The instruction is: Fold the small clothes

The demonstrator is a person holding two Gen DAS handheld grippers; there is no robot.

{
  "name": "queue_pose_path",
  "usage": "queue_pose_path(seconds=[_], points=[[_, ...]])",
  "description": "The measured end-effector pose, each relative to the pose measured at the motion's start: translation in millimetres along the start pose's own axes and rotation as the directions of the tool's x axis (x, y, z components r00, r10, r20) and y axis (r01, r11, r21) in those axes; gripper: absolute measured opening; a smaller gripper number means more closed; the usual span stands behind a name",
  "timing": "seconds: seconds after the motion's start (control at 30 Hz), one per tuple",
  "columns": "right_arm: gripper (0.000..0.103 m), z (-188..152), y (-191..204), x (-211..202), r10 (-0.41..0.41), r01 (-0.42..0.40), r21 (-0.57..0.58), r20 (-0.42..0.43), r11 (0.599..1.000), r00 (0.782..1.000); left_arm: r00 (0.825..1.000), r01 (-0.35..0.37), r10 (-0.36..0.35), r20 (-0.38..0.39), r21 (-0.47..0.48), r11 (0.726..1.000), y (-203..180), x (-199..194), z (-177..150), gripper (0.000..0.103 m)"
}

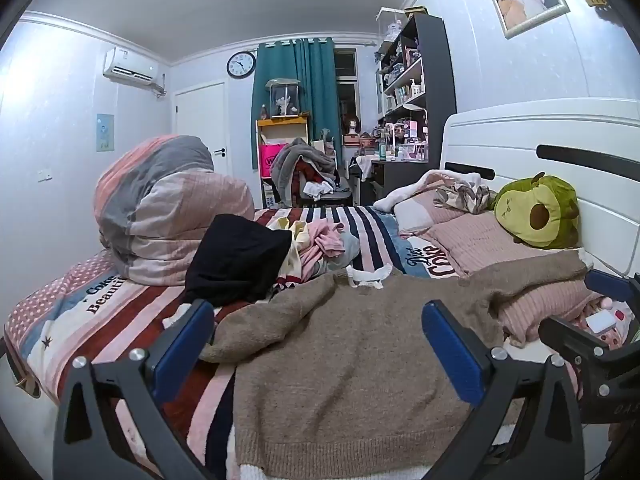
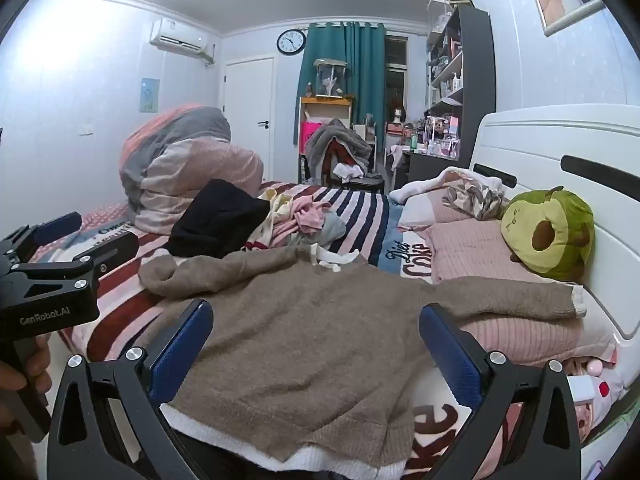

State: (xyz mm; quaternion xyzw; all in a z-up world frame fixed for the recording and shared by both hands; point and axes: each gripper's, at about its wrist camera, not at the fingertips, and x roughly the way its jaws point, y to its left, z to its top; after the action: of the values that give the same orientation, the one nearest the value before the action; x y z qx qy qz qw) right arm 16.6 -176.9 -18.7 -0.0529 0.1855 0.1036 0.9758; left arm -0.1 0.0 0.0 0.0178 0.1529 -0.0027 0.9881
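Brown sweater [image 1: 352, 360] spread flat on bed [image 1: 120, 320], white hem at near edge.
Collar points away toward clothes pile [image 1: 280, 256]; sleeves run sideways, right one onto pink pillow [image 2: 472, 248]. Left gripper [image 1: 316, 344] and right gripper [image 2: 316, 344]: fingers wide, holding nothing.

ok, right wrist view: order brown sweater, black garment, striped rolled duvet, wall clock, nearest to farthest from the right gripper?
From the right gripper:
1. brown sweater, directly below the open jaws.
2. black garment, left of centre, on the bed.
3. striped rolled duvet, behind it, left.
4. wall clock, far wall.
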Motion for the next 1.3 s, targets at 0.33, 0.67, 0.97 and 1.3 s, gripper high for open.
queue_pose_path(seconds=[0.33,0.67,0.97,1.3], points=[[0.102,0.6,-0.3,-0.7,0.001,-0.001,0.001,-0.002,1.000,1.000,1.000,-0.003,0.003,-0.007,0.003,1.000,-0.1,2.8,0.2,0.102],[0.102,1.0,-0.5,-1.7,0.000,0.000,0.003,-0.002,1.000,1.000,1.000,-0.006,0.006,-0.004,0.004,1.000,0.3,4.2,-0.3,0.102],[0.102,1.1,-1.0,-3.1,0.001,-0.001,0.003,-0.001,1.000,1.000,1.000,-0.005,0.005,-0.004,0.002,1.000,0.3,3.4,-0.2,0.102],[0.102,1.4,-0.9,-4.6,0.002,-0.002,0.004,0.002,1.000,1.000,1.000,-0.007,0.007,-0.005,0.003,1.000,-2.6,-1.3,-0.5,0.102]])
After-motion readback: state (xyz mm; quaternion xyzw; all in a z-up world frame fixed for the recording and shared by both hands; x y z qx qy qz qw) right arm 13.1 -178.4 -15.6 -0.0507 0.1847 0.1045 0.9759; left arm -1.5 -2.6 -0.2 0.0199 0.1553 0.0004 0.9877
